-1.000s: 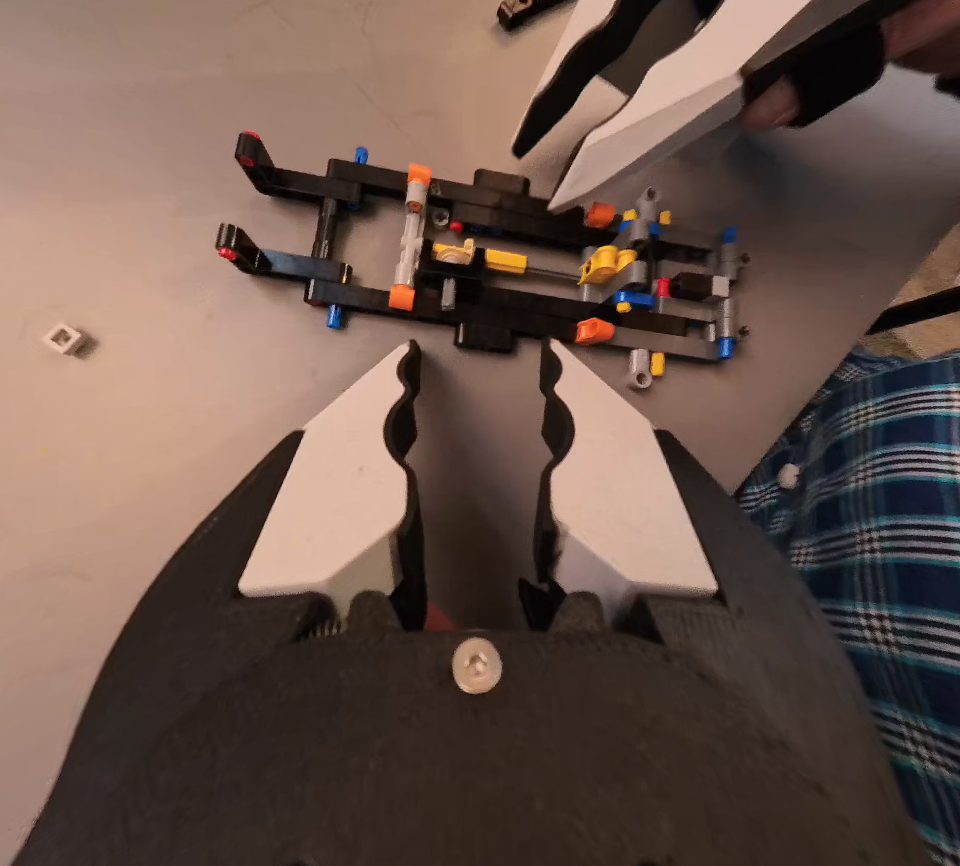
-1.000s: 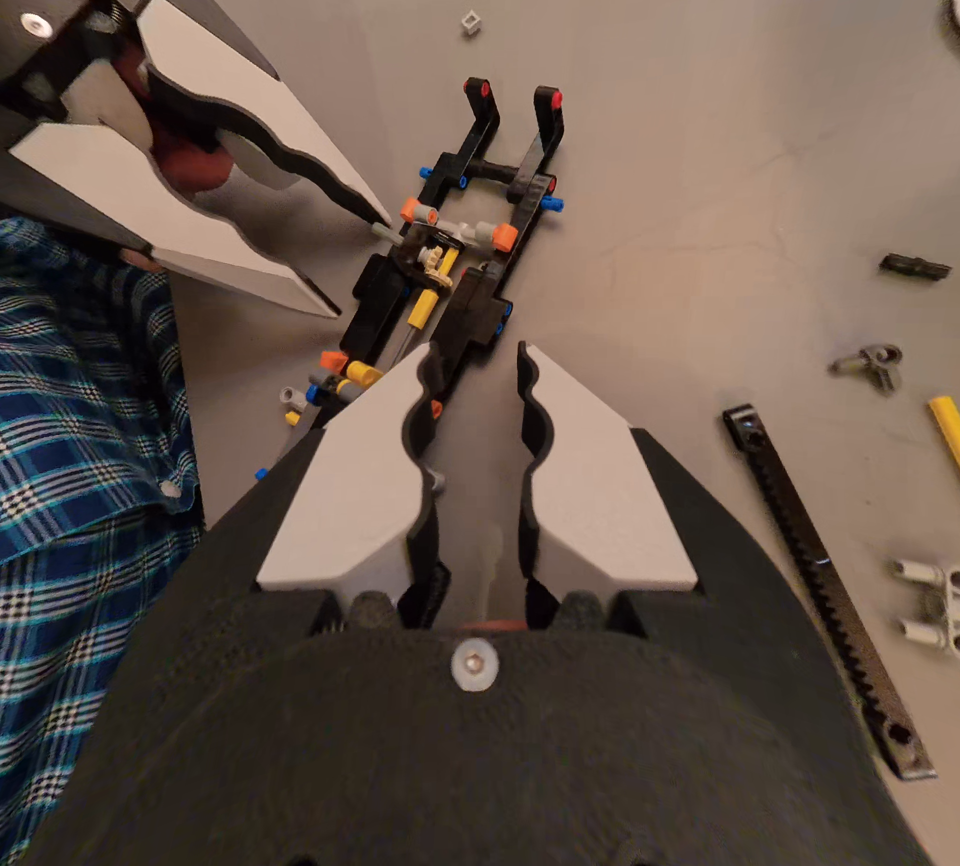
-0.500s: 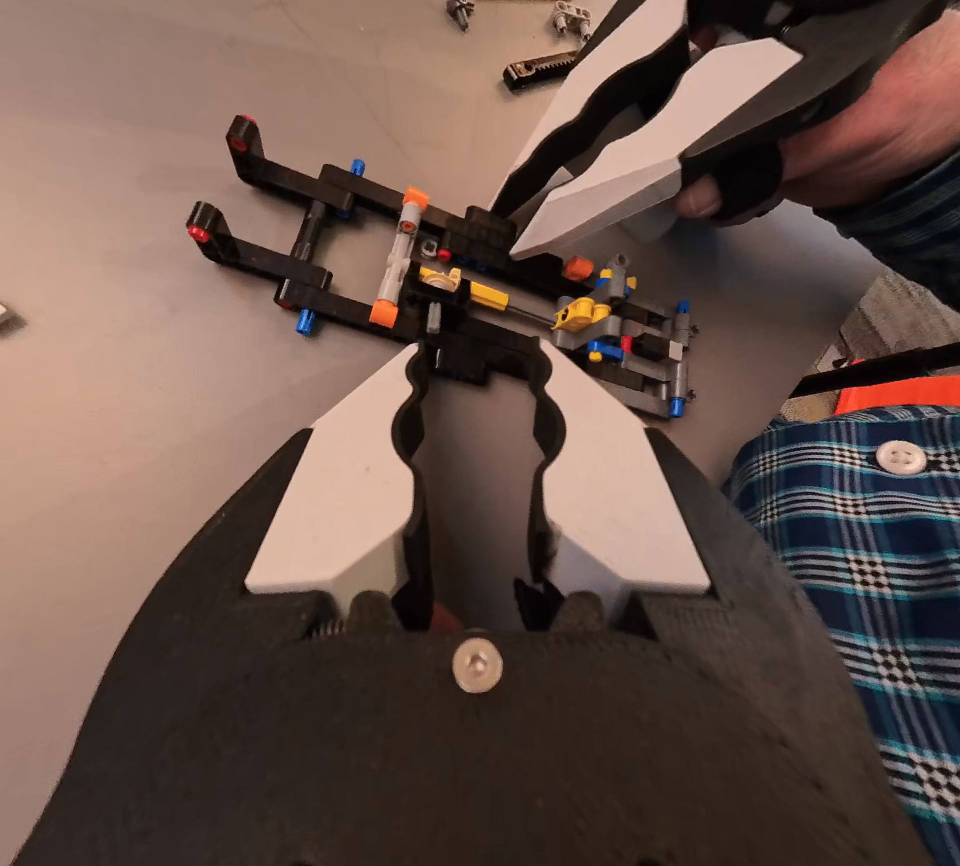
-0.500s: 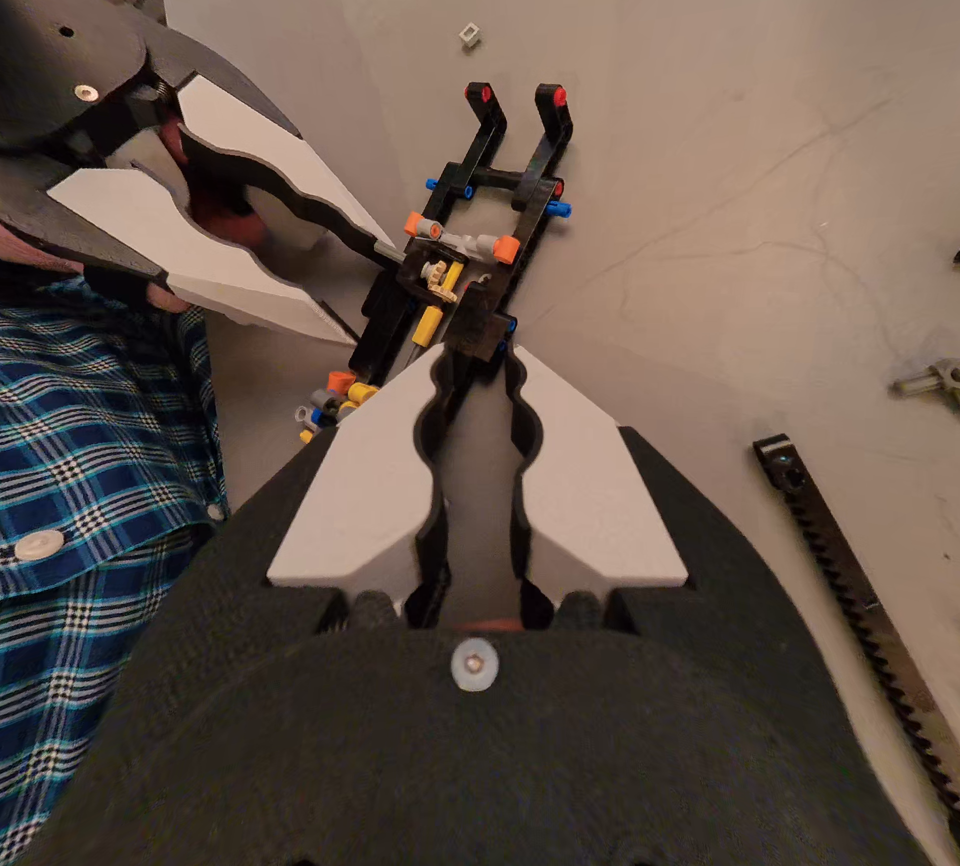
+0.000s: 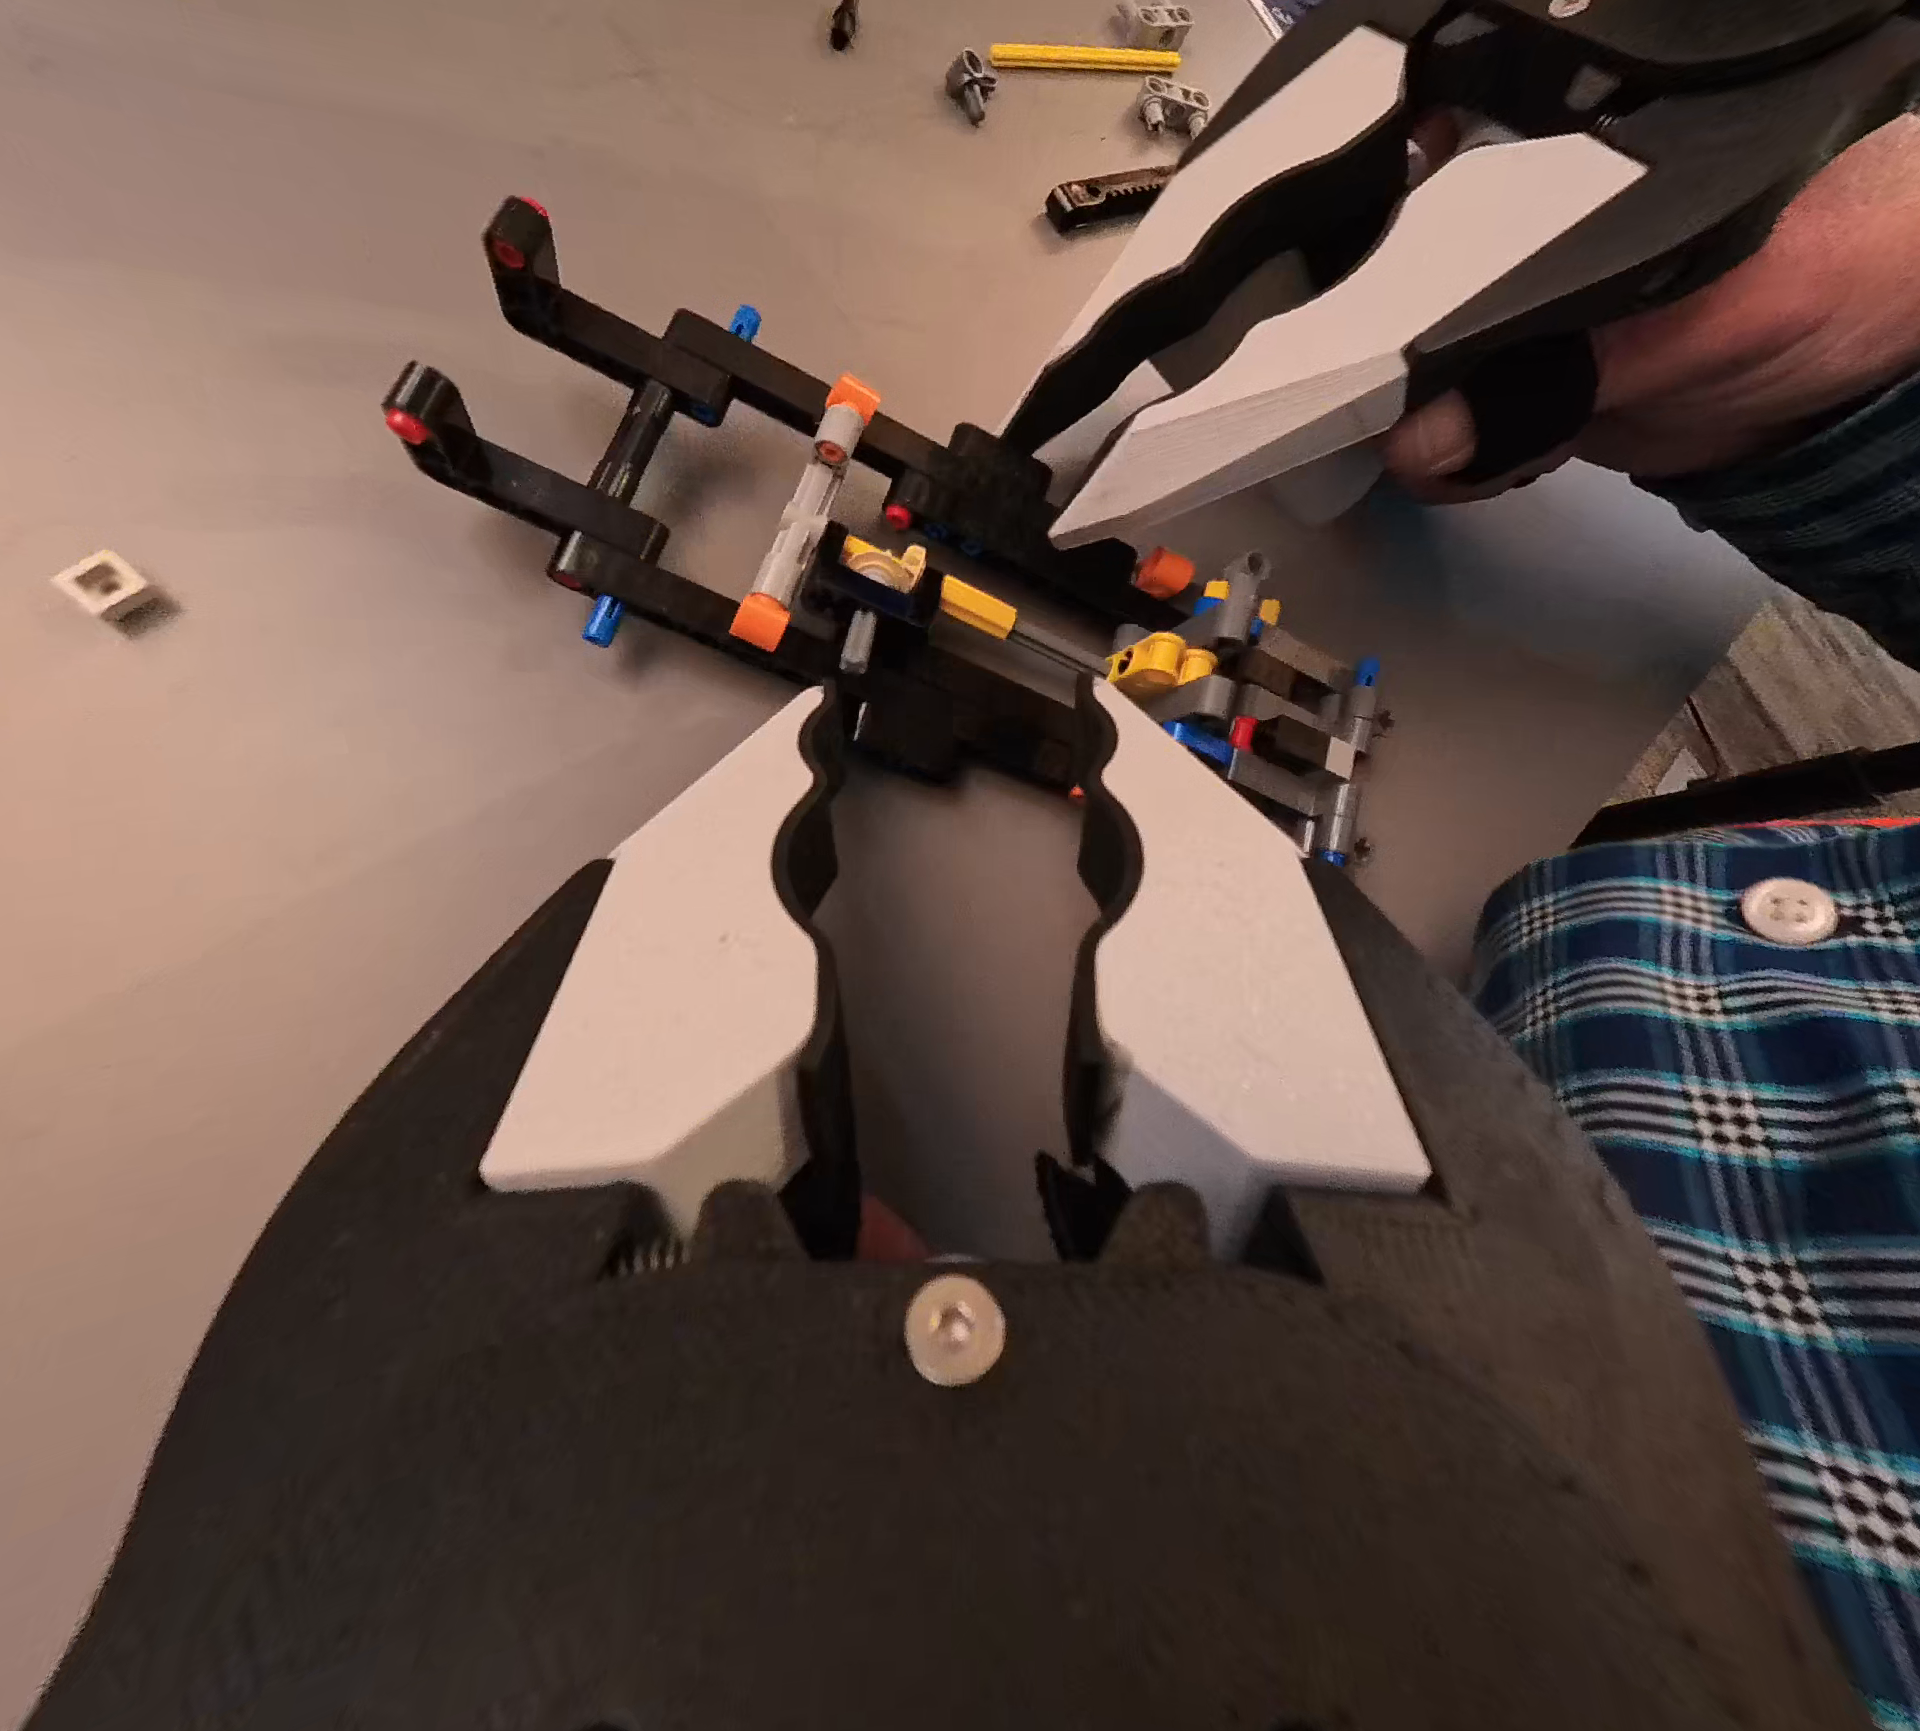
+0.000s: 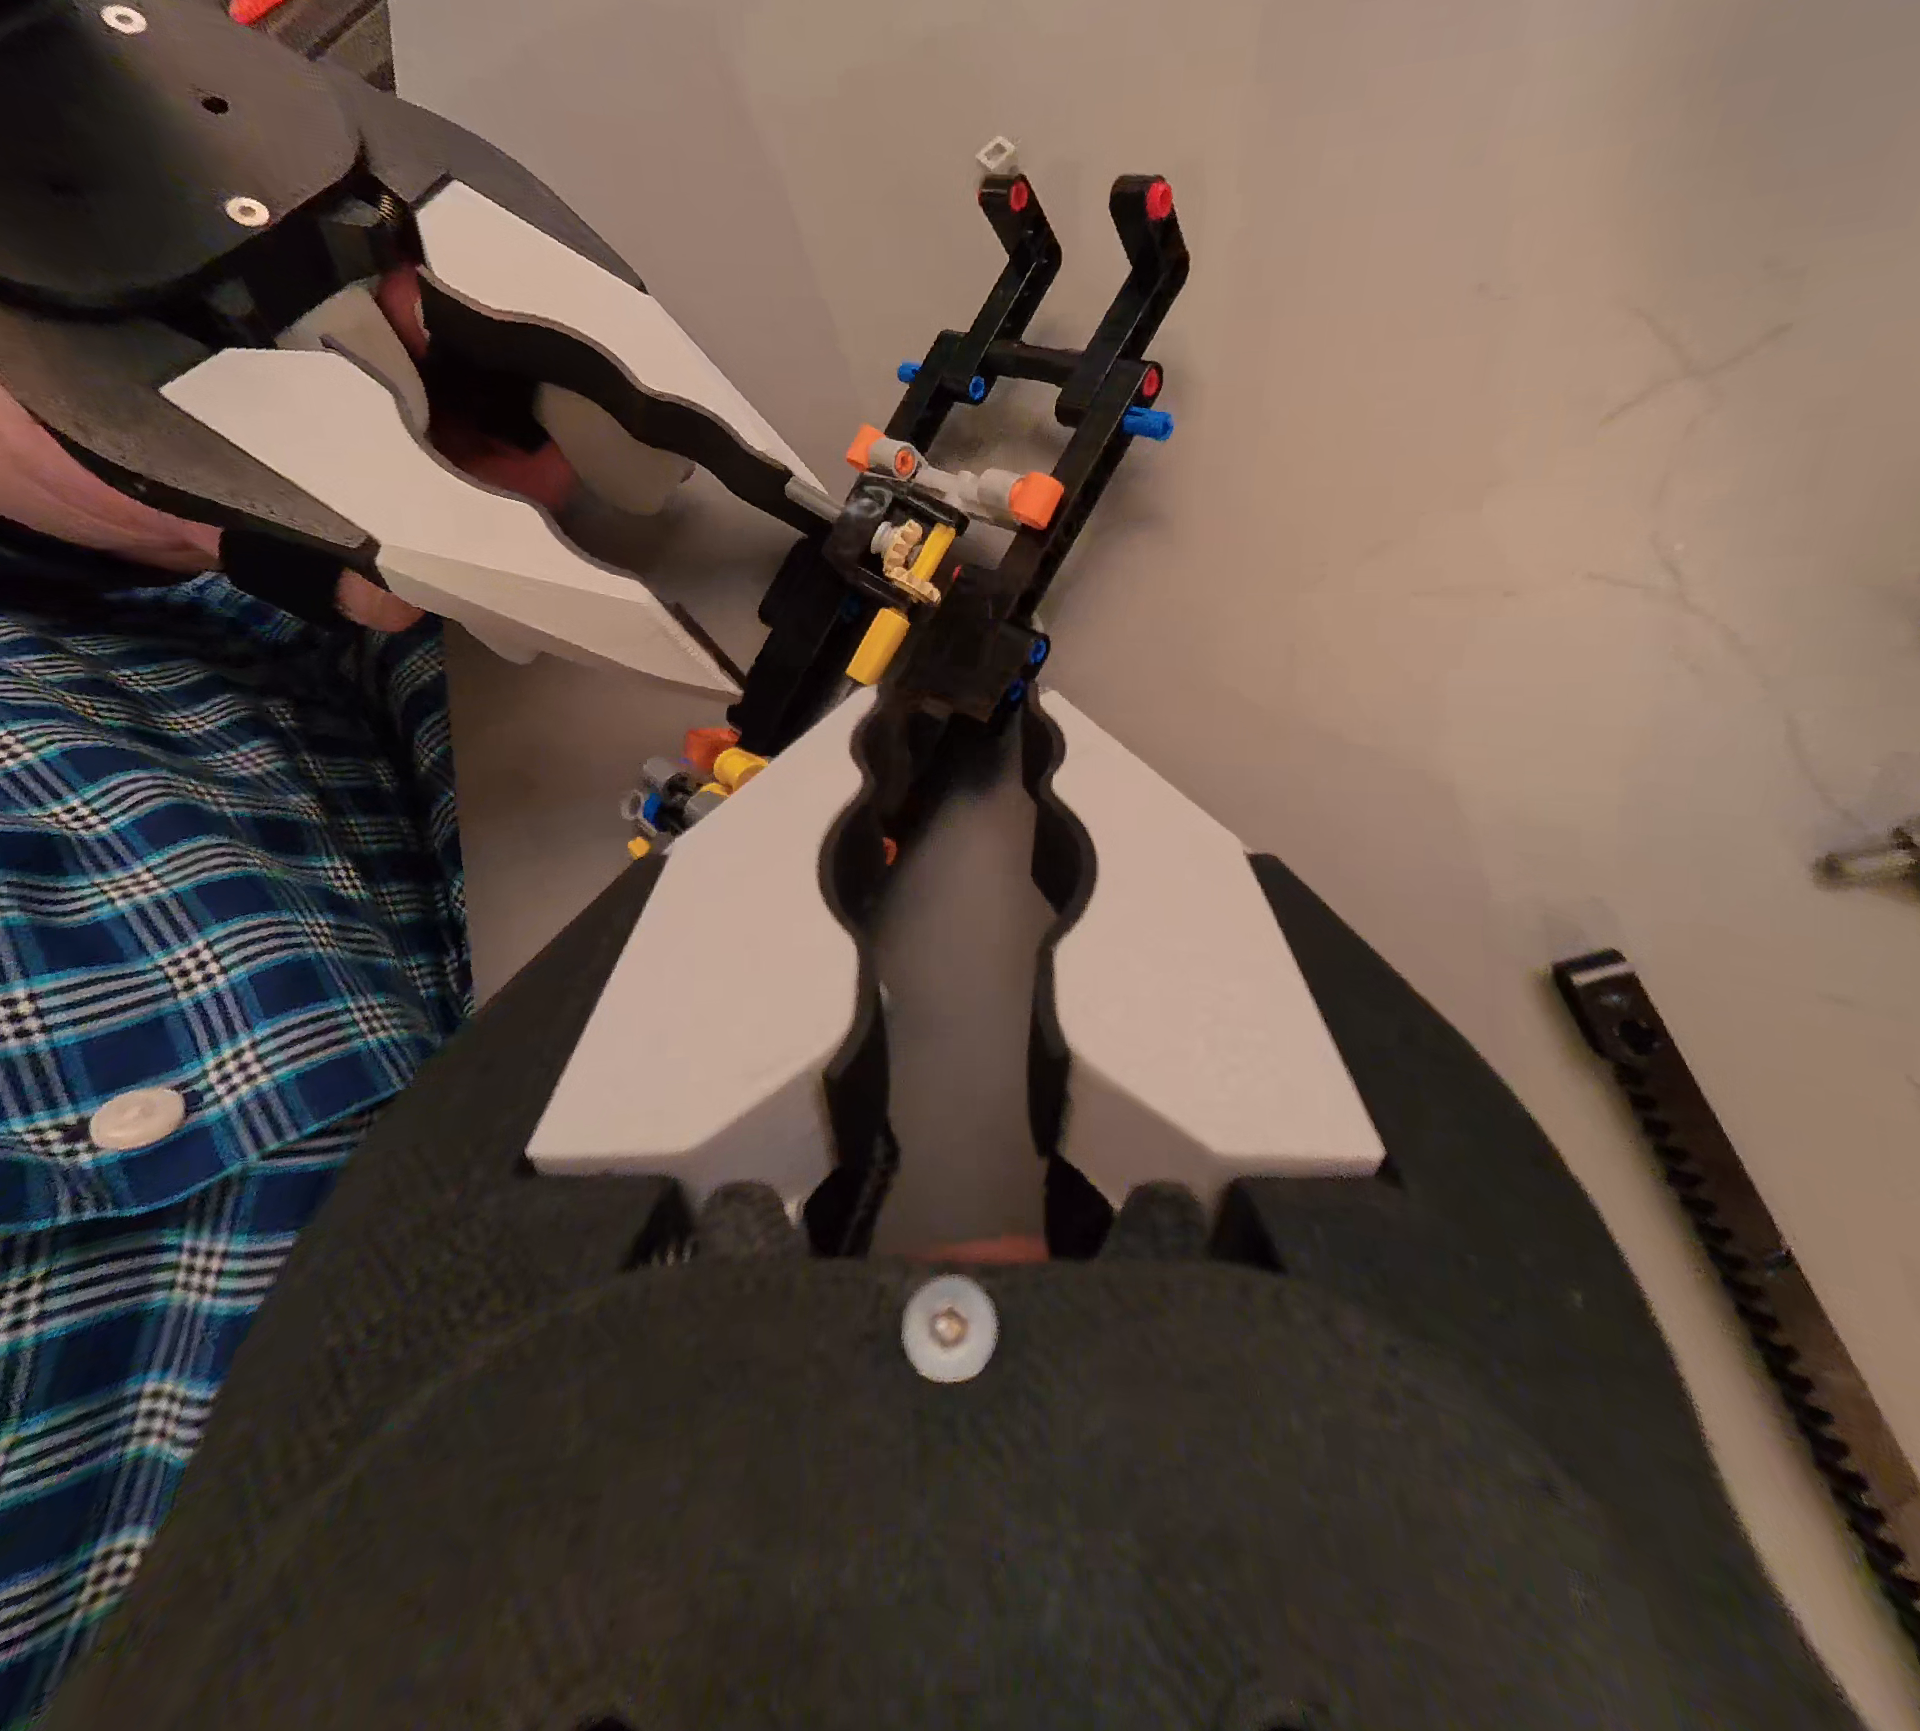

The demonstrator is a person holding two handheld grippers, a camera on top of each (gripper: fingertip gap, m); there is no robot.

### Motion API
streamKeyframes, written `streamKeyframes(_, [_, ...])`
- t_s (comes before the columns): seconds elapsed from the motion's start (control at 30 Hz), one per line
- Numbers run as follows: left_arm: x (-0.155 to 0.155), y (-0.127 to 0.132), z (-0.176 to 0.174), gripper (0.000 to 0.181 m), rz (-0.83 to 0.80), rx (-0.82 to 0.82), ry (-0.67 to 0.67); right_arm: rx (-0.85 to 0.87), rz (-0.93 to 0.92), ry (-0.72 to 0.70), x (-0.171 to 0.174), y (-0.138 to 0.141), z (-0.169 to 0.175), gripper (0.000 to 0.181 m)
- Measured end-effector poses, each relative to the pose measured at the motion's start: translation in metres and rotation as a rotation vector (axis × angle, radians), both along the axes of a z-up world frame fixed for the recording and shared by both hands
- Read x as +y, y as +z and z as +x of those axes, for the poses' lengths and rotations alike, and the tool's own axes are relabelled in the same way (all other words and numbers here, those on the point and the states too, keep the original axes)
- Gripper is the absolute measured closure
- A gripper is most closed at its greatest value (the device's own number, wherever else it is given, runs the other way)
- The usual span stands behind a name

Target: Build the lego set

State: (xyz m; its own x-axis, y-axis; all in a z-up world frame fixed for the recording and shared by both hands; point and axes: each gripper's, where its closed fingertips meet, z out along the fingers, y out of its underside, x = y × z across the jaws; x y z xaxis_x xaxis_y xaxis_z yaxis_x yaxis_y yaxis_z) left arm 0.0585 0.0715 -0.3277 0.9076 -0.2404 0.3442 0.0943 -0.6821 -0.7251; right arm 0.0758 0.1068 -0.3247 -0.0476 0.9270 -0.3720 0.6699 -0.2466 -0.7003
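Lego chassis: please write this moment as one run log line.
left gripper: open, straddling near rail | right gripper: open, straddling far rail | lego chassis: on table

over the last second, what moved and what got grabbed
Both hand-held grippers closed in on the chassis: the left hand-held gripper now straddles its near black block, the right hand-held gripper its far block. Jaws are open, with no firm grip evident. The chassis turned slightly; loose parts stayed put.

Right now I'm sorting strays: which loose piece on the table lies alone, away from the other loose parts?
The small white square piece. It lies alone beyond the black frame's red-tipped arms, while the yellow axle and grey connectors cluster together elsewhere.
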Motion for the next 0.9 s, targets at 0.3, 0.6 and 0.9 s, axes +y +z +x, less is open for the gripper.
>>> streamKeyframes(0.3, [-0.010,-0.003,-0.023,0.137,-0.011,0.033,0.058,-0.001,-0.005,0.039,-0.018,-0.002,-0.016,0.160])
streamKeyframes(0.6, [-0.018,-0.006,-0.040,0.140,-0.011,0.093,0.064,-0.018,0.071,0.093,-0.028,-0.006,-0.025,0.158])
streamKeyframes(0.9, [-0.019,-0.006,-0.046,0.139,-0.012,0.101,0.071,-0.030,0.351,0.086,0.016,-0.010,-0.016,0.160])
